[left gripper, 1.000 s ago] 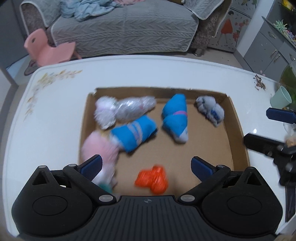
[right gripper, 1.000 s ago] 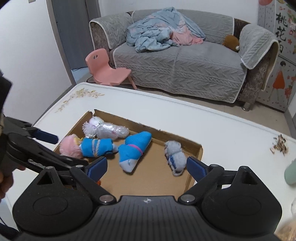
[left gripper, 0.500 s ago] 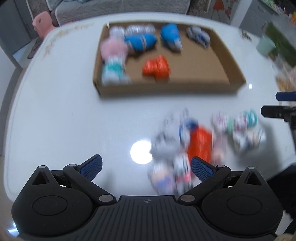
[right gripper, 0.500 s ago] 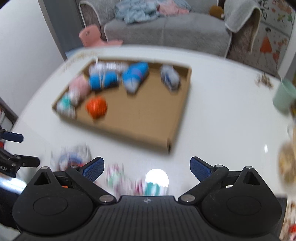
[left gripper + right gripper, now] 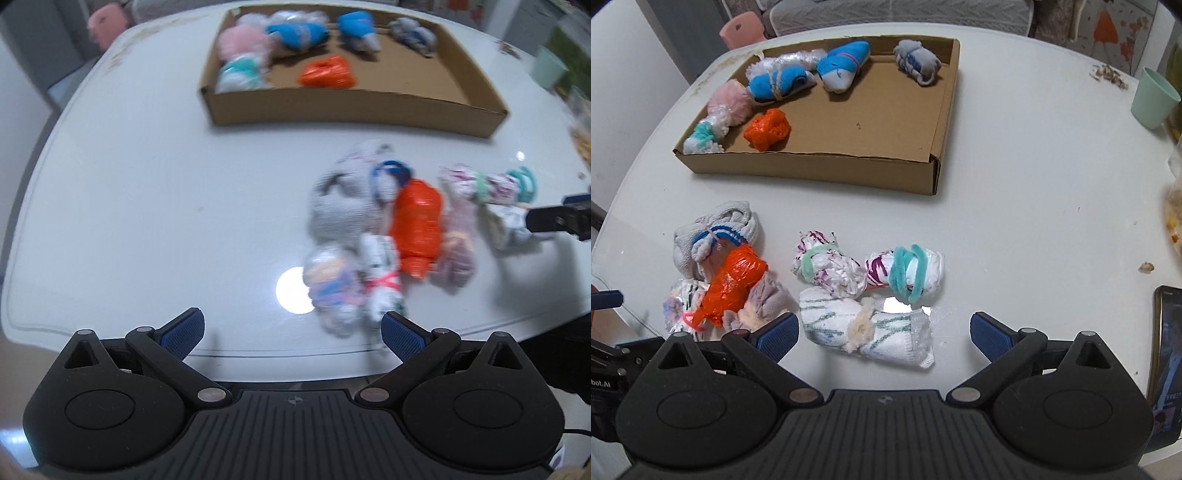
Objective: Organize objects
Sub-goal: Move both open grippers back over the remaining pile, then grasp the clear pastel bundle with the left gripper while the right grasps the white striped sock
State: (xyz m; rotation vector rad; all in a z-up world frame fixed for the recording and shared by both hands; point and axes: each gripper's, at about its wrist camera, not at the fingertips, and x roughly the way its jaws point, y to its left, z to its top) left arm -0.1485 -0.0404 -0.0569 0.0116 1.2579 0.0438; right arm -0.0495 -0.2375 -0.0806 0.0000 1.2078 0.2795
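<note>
A shallow cardboard box (image 5: 827,168) (image 5: 354,107) lies at the far side of the white table and holds several rolled sock bundles, among them an orange one (image 5: 767,129). Near the front edge lie more bundles: a grey one (image 5: 713,236), an orange one (image 5: 735,284) (image 5: 417,225), two white ones with teal ties (image 5: 908,273) and a white green-striped one (image 5: 868,330). My right gripper (image 5: 884,334) is open, low over the striped bundle. My left gripper (image 5: 291,330) is open and empty, left of the pile.
A mint green cup (image 5: 1154,99) stands at the far right, with crumbs (image 5: 1108,74) behind it. A phone (image 5: 1167,354) lies at the right edge. A pink child's chair (image 5: 742,29) and a sofa stand beyond the table.
Both grippers have pulled back from over the box toward the table's front edge. The loose pile of bundles has come into view under them. Both stay open.
</note>
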